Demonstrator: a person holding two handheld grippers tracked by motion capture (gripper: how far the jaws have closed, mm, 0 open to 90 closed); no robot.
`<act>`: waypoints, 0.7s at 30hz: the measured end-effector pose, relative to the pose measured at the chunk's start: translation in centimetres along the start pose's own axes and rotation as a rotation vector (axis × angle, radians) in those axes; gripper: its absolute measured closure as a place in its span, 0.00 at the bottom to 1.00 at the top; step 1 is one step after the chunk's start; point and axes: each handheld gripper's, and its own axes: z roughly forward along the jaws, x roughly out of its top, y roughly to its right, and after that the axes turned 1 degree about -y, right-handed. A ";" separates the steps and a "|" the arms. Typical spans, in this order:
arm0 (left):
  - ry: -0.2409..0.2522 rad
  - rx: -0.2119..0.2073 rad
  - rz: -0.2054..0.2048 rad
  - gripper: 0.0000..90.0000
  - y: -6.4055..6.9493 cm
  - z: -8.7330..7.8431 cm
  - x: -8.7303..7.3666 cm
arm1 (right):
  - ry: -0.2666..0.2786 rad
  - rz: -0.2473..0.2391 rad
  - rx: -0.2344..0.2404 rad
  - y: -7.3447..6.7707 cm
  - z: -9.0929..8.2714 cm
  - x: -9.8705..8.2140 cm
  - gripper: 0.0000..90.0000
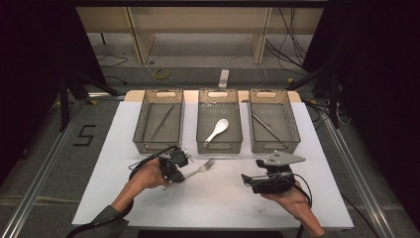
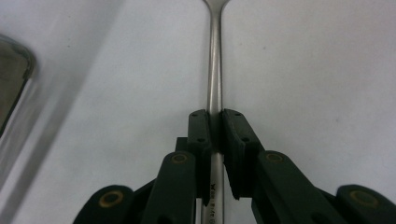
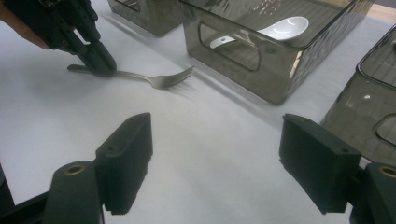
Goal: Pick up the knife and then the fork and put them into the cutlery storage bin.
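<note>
A metal fork lies on the white mat, tines toward the bins. My left gripper is shut on its handle. In the left gripper view the two pads press the handle from both sides at the left gripper's tips. The right gripper view shows the fork flat on the mat with the left gripper clamped near the handle's end. My right gripper hovers to the right, pointing left. Its jaws stand wide apart with nothing in the right gripper.
Three smoky see-through bins stand in a row behind the fork: the left bin holds thin rods, the middle bin a white spoon, the right bin a slim metal utensil. The white mat ends near the person's forearms.
</note>
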 end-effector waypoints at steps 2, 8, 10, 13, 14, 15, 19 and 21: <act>0.006 -0.004 -0.002 0.90 0.0 -0.1 0.0 | 0.000 -0.001 0.000 0.0 0.0 0.0 0.30; 0.042 -0.028 -0.011 0.90 -0.1 -1.2 0.0 | 0.004 -0.003 0.003 0.0 0.0 0.0 0.30; 0.051 -0.039 -0.015 0.90 0.0 -1.6 -0.1 | 0.003 -0.002 0.003 -0.1 -0.1 0.0 0.30; 0.069 -0.061 -0.017 0.90 0.0 -2.2 -0.1 | 0.009 -0.008 0.009 -0.3 -0.1 0.1 0.30; 0.080 -0.070 -0.024 0.90 0.1 -2.4 -0.1 | 0.013 -0.009 0.011 -0.4 -0.1 0.2 0.30; 0.082 -0.083 -0.019 0.90 0.2 -2.6 0.0 | 0.014 -0.016 0.015 -0.5 0.0 0.2 0.30; 0.106 -0.106 -0.022 0.90 0.4 -3.3 0.0 | 0.021 -0.040 0.033 -1.3 0.1 0.5 0.30; 0.103 -0.115 -0.026 0.90 0.5 -3.4 -0.1 | 0.025 -0.071 0.048 -1.8 0.3 0.6 0.30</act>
